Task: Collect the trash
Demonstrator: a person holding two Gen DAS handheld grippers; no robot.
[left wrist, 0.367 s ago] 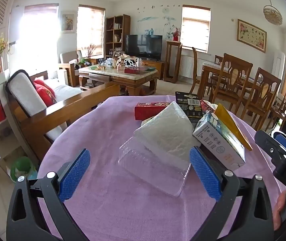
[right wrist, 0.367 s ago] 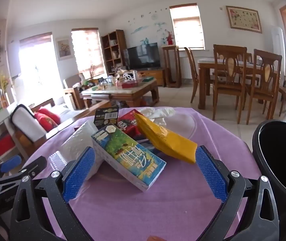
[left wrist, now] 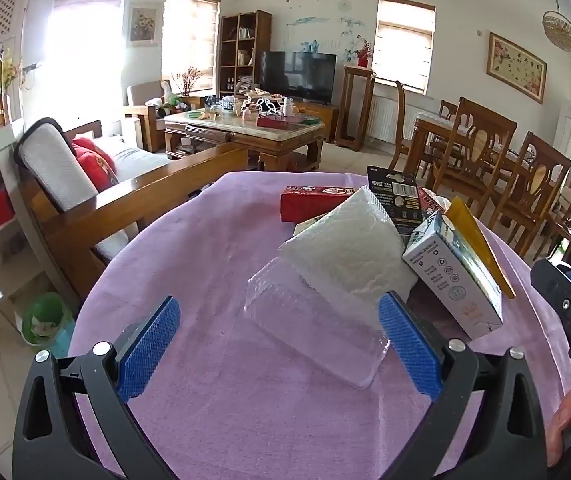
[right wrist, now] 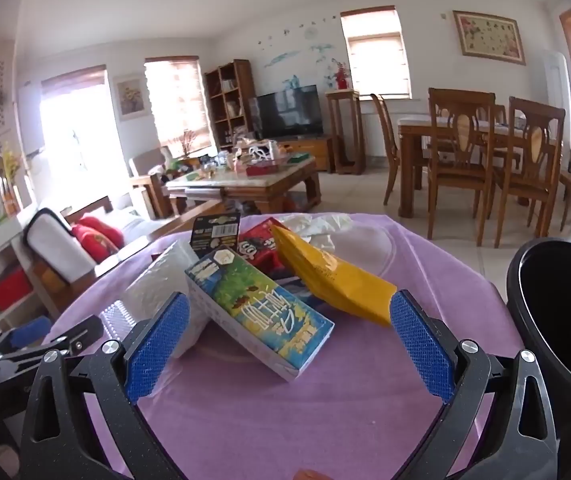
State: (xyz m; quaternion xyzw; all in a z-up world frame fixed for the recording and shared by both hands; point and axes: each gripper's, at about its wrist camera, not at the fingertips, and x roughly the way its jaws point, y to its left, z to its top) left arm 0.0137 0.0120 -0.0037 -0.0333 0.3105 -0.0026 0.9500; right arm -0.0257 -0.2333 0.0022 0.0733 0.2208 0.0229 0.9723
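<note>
We are at the approach: the left gripper (left wrist: 279, 350) and right gripper (right wrist: 289, 344) both gape empty before the trash pile. The milk carton (right wrist: 259, 312) lies left of the black bin (right wrist: 561, 320); next we close on it.

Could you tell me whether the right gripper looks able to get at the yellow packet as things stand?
Probably yes. The right gripper is open and empty, and the yellow packet lies on top of the pile just ahead, nothing covering it, though the milk carton sits close beside it.
</note>
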